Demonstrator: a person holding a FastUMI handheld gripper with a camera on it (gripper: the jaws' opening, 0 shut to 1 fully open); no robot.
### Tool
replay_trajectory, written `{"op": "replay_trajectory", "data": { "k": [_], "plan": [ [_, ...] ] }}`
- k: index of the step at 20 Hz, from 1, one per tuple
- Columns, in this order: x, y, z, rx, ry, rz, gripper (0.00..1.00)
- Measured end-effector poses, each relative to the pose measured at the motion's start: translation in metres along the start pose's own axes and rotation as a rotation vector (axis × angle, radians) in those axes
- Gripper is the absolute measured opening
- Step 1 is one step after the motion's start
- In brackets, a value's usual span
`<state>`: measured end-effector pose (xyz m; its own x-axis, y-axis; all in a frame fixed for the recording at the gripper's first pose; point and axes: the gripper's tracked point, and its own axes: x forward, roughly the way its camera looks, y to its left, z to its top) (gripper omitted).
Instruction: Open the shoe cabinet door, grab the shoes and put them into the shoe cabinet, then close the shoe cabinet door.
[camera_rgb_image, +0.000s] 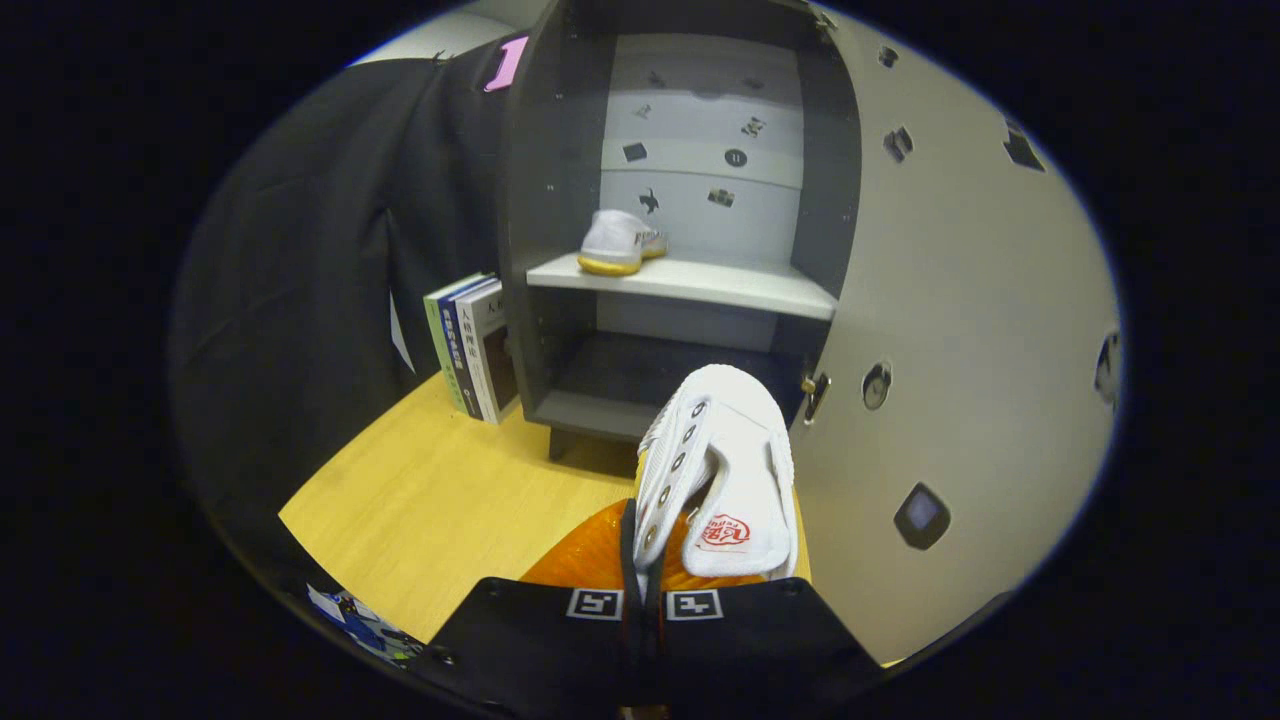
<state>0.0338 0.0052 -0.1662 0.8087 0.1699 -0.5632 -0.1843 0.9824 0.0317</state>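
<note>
My gripper (645, 575) is clamped on a white shoe (720, 470), its fingers nearly together and pinching the shoe's side wall; the toe points away from me at 12 o'clock, toward the shoe cabinet (690, 220). The cabinet door (960, 330) stands swung open at my 2 o'clock, close along the right side of the held shoe, with small stickers dotted over its face. A second white shoe (615, 243) already sits on the left part of the middle shelf (700, 283). The lower compartment below that shelf is dark, and the held shoe's toe overlaps its opening. At 10 o'clock, a few books (472, 345) stand upright against the cabinet's left wall on the wooden table (440, 490). Black cloth (310, 260) hangs behind them. I see nothing between the shoe and the cabinet opening.
</note>
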Motion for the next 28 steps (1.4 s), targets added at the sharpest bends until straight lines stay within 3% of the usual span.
{"op": "replay_trajectory", "data": {
  "k": [8, 18, 24, 28],
  "plan": [
    [-0.001, -0.021, 0.132, -0.009, -0.169, -0.041, 0.02],
    [0.078, -0.053, 0.257, -0.006, -0.253, -0.075, 0.02],
    [0.148, -0.079, 0.293, 0.008, -0.237, -0.113, 0.02],
    [0.197, -0.081, 0.292, -0.016, -0.207, -0.115, 0.01]
  ]
}}
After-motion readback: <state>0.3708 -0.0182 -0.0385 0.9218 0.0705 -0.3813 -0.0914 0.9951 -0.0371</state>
